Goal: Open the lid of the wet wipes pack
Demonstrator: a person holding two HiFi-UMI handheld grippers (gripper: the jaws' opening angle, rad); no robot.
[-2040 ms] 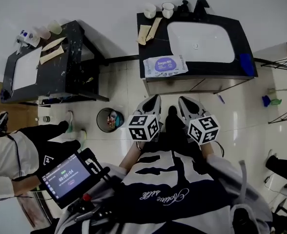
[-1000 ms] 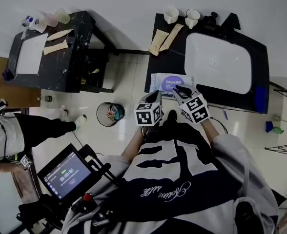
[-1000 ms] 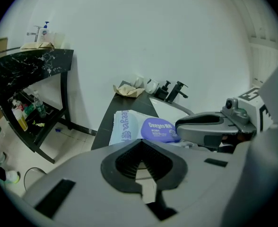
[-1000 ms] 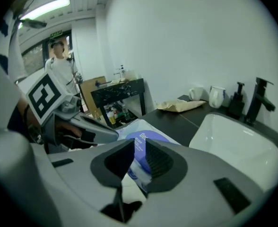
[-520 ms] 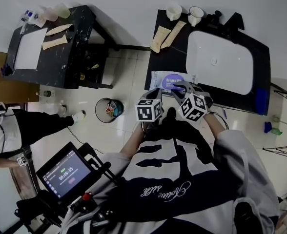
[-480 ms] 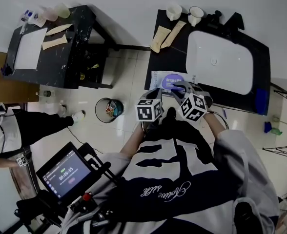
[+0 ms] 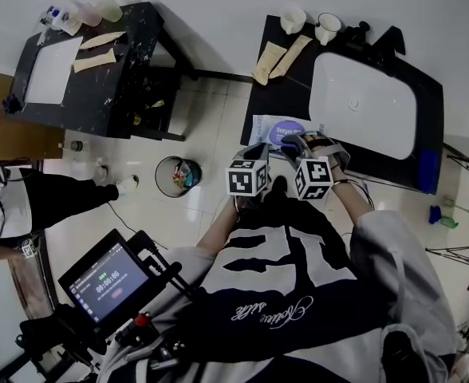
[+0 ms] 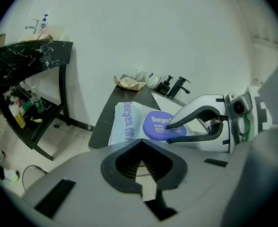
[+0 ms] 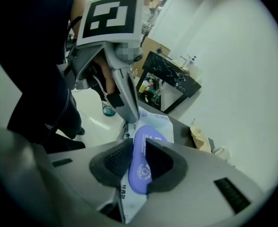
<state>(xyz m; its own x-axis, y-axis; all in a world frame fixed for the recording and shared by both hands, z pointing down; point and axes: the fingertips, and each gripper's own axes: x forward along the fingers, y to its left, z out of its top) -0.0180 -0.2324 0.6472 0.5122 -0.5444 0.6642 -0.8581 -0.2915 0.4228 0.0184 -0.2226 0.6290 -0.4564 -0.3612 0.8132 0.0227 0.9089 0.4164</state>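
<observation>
Two grippers work at the near left corner of the counter (image 7: 270,86). Nearest, the left gripper (image 8: 141,151) has its ridged pads pressed together with nothing between them. It hangs just short of the pack's left end and does not touch it. The right gripper (image 9: 140,159) is clamped on the purple lid (image 8: 159,124) from the person's side. One pad lies on the printed top face and the other at its underside, as far as the right gripper view shows.

The wet wipes pack (image 8: 125,125) lies flat on the counter, between the counter's left edge and the white basin (image 7: 370,102). Its long axis runs across the person, left to right, along the counter's front edge, so the left gripper looks down its length. The oval lid sits in the middle of the top face, stretched the same way. I cannot tell which side carries the hinge.

By its look the pack is soft, slick film, light enough to slide or rise with the lid when that is pulled. The lid seems thin, stiff plastic, probably a snap fit, and is best taken at its free lip, much as the right gripper has it. I judge the pack wants pinning down on the bare film at its left end, clear of the lid, and the left gripper is placed for that. Beyond, two cups (image 7: 293,18) and a black tap (image 7: 394,38) stand at the counter's back.
</observation>
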